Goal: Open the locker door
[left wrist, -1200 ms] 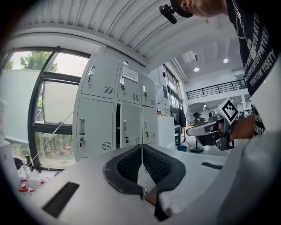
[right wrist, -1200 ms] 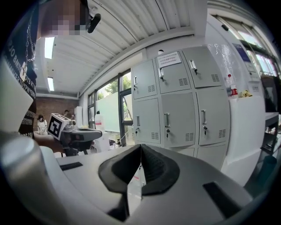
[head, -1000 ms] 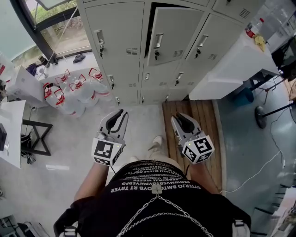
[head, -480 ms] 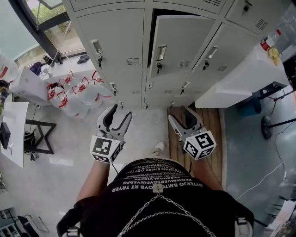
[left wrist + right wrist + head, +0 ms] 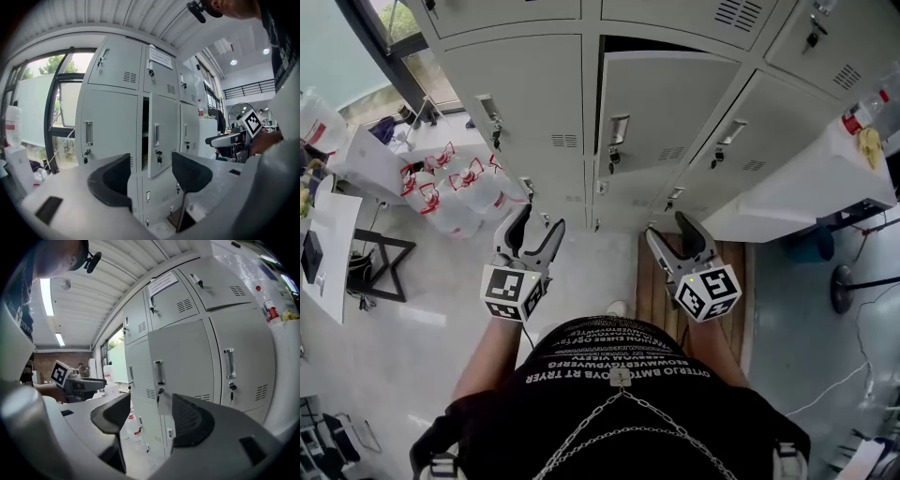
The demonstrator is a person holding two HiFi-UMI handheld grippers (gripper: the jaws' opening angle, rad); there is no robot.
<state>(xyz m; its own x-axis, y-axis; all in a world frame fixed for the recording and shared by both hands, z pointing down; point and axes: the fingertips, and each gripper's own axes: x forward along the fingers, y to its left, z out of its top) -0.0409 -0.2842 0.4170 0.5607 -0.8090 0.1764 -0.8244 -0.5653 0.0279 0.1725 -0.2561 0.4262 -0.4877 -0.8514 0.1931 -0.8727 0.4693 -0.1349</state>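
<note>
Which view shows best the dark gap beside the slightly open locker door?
The left gripper view: the gap shows dark left of the locker door. The head view shows only a dark strip above the door. The right gripper view shows just the door's front.

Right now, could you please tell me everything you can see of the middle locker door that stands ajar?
The middle locker door is pale grey, seemingly painted metal, flat and rectangular. It stands partly ajar, swung out at its left edge, leaving a dark gap there. It carries a recessed vertical handle, a lock with a hanging key beneath, and vent slots. Nothing touches it.
</note>
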